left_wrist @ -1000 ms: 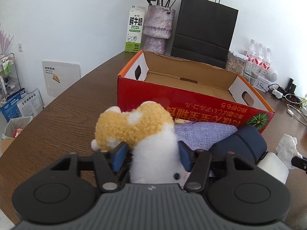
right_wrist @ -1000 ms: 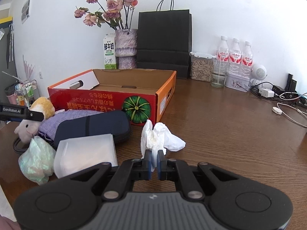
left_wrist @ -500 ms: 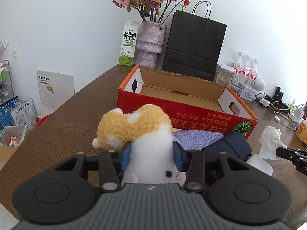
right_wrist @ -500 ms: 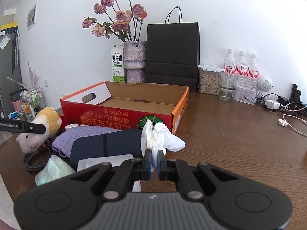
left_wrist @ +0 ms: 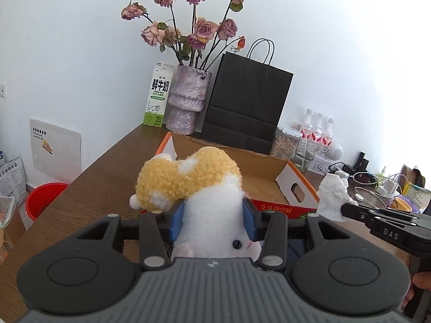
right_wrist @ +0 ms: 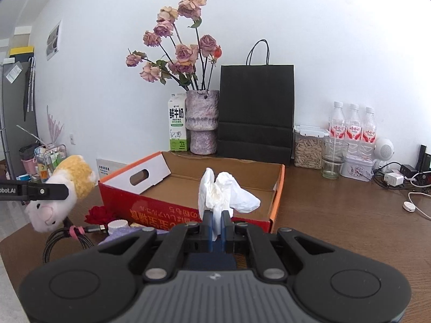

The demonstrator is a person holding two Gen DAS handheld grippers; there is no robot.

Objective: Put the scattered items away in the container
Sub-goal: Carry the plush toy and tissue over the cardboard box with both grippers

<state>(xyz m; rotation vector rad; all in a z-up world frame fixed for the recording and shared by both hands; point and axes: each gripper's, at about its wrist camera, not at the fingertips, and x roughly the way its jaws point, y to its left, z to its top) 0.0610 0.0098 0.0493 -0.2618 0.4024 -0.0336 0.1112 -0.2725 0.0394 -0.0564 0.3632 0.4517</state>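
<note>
My left gripper (left_wrist: 212,216) is clamped on the plush (left_wrist: 199,188) and my right gripper (right_wrist: 217,222) pinches the tissue (right_wrist: 223,193), both held up just short of the box (right_wrist: 188,210). Next I carry each over the rim and let go. The box looks empty, though its near corner is hidden.

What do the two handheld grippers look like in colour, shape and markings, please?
Both look alike: a grey ribbed body with black rounded shoulders bearing round discs, black linkage arms with silver pivot pins, and blue pads on the fingers. The left gripper shows white lettering ending "robot.AI" from the right wrist view; the right gripper reads "DAS" from the left. No cables or sleeves are visible.
</note>
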